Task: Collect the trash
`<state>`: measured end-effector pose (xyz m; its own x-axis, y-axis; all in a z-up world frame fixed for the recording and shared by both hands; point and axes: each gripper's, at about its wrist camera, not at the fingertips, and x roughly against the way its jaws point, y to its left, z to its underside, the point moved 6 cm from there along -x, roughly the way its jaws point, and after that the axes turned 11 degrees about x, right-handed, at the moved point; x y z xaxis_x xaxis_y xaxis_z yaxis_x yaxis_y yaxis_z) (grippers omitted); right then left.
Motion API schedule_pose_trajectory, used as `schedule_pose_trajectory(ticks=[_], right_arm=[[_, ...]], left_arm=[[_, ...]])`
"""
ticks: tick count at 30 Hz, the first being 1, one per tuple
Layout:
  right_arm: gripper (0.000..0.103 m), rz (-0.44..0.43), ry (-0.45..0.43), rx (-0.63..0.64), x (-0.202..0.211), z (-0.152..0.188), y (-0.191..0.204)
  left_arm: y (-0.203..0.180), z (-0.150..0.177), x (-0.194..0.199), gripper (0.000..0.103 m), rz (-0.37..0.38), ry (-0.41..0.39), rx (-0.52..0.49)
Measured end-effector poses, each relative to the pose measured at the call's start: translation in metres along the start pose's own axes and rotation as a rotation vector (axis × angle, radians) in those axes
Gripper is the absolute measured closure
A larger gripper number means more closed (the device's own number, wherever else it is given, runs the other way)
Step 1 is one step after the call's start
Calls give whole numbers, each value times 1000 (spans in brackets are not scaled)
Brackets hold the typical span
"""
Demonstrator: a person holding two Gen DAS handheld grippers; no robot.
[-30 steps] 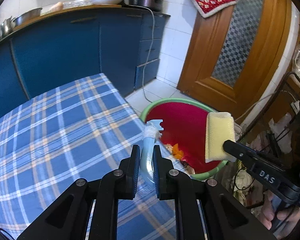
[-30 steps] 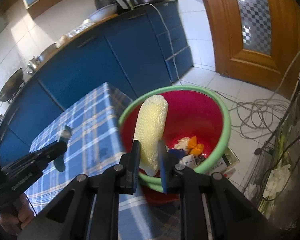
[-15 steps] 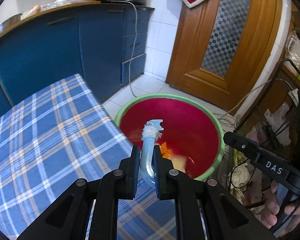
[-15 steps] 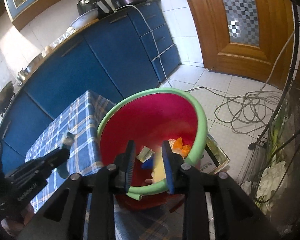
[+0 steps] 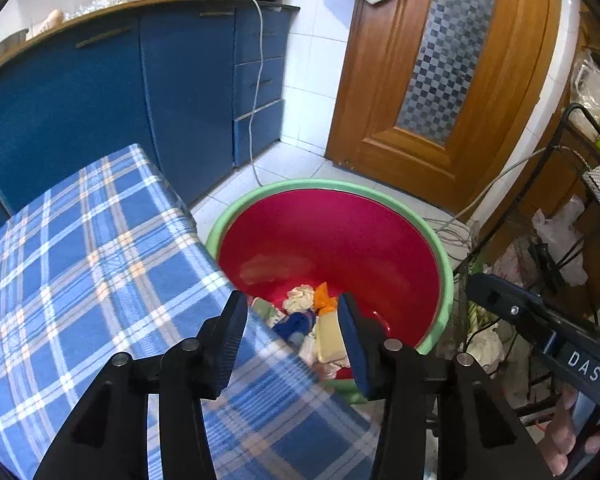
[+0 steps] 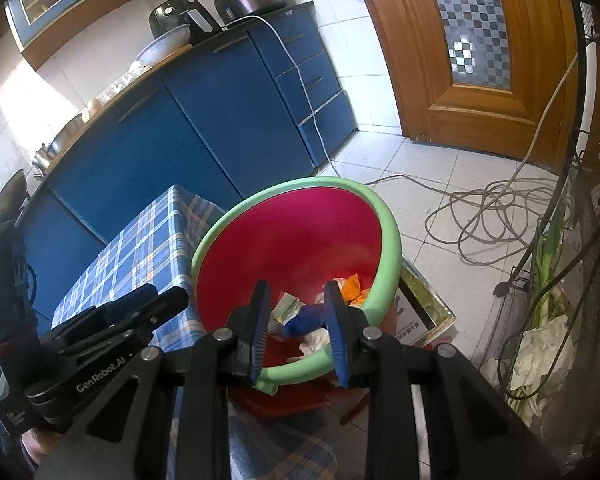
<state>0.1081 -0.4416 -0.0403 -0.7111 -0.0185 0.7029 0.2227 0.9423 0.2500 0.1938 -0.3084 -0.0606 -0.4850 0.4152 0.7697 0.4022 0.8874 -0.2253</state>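
Left claw (image 5: pixel 292 332) hangs over the surface (image 5: pixel 80 272) edge, jaws just sprung apart, nothing between them. Right claw (image 6: pixel 296 328) likewise released and empty, poised above the near rim of the basin.

Red basin with green rim (image 5: pixel 444 264) stands on the floor at 3 o'clock of the surface, tight against its edge. Trash sits heaped at its bottom, toward the near wall: a blue piece (image 5: pixel 296 326), a pale yellow sponge (image 5: pixel 328 338), an orange scrap (image 5: pixel 325 296), crumpled white paper (image 5: pixel 299 298), some wrappers.

The checked cloth shows nothing left on it in either view, though its near and left parts lie out of frame.

Judgement: both loads delivered; collection looks mostly or wholly done. Remaining: check the unseen part of the surface for stragglers, then withdraw both claws.
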Motion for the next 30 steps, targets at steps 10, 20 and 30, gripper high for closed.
schedule_pose_trajectory(ticks=[10, 20, 30], right_arm=[[64, -42, -33, 62, 25, 6, 34], [54, -100, -63, 151, 55, 23, 89], [34, -144, -62, 233, 72, 50, 141]], left_arm=[[35, 16, 50, 54, -64, -39, 74], [89, 46, 118, 50, -150, -100, 184], [128, 79, 179, 35, -239, -177, 274]])
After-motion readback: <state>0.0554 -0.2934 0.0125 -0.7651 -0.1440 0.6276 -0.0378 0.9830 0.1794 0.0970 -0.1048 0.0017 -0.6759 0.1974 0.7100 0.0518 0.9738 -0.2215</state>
